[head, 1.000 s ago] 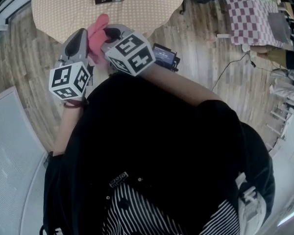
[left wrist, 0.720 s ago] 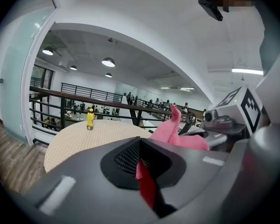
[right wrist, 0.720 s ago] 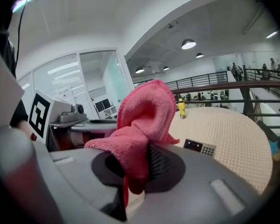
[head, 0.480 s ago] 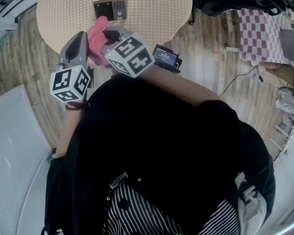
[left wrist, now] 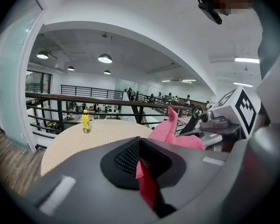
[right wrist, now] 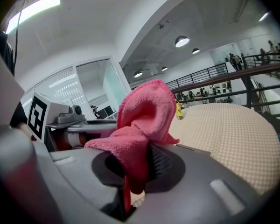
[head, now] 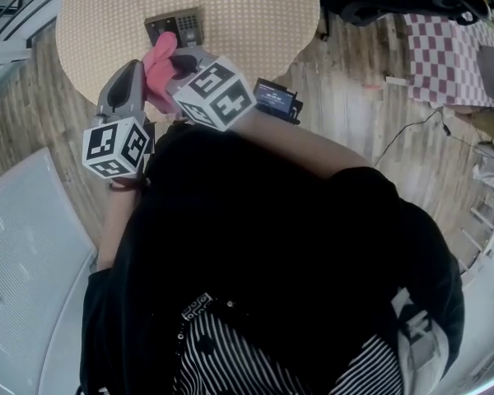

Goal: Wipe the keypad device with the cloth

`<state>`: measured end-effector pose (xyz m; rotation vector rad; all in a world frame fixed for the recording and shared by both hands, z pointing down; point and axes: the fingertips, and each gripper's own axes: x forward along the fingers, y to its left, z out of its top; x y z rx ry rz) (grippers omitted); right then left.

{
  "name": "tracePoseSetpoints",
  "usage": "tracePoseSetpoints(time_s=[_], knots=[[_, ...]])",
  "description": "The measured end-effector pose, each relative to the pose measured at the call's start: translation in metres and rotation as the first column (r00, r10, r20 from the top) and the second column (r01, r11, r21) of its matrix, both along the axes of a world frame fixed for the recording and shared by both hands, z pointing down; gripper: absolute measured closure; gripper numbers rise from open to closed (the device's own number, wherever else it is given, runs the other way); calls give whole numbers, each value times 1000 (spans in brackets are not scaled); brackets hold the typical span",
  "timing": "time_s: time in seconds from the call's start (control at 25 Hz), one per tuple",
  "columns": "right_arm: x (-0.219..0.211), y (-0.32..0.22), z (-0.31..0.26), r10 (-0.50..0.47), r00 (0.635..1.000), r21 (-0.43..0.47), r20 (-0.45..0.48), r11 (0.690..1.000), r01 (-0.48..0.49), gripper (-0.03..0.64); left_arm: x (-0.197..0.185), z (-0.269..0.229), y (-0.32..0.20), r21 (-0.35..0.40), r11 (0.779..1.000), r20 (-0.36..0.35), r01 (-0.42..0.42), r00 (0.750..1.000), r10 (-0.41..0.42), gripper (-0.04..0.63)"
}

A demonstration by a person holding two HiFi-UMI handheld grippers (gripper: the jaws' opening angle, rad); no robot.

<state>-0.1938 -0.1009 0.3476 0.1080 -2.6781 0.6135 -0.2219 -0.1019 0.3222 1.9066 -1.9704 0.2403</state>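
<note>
Step in hand: approach, with wiping not yet begun. The cloth [head: 159, 62] is bunched between your two grippers, above the near edge of the table [head: 263, 23]. Your right gripper [right wrist: 130, 183] is clenched on a thick fold. Your left gripper [left wrist: 147, 183] pinches a thin edge. The keypad device [head: 175, 26] lies flat on the table just ahead of the jaws, apparently clear of the cloth. Next move: bring the cloth forward and down onto the device face, probably freeing one grip so the fabric can press and sweep.

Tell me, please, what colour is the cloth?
The cloth is pink. It shows best in the right gripper view.
</note>
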Motion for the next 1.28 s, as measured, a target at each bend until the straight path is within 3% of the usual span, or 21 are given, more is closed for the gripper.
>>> tracePoseSetpoints(time_s=[0.16,0.4,0.6,0.8,1.28], knots=[[6,-3,4,16,1000,-48,4,999,-16,554,6,4,-4,-17,1000,-8,-24,1000,24,592],[16,-19,5,47,999,-52,0,998,-47,554,17,5,-21,-36,996,-9,-81,997,80,592],[39,-40,9,129,992,-57,-1,990,-129,554,41,9,-45,-36,987,-2,-158,987,158,592],[46,-49,16,180,984,-55,-16,982,-180,554,48,16,-55,-44,982,-2,-186,983,186,594],[1,-70,33,194,979,-68,-67,978,-199,554,3,35,-73,-74,969,-81,-235,970,230,592]])
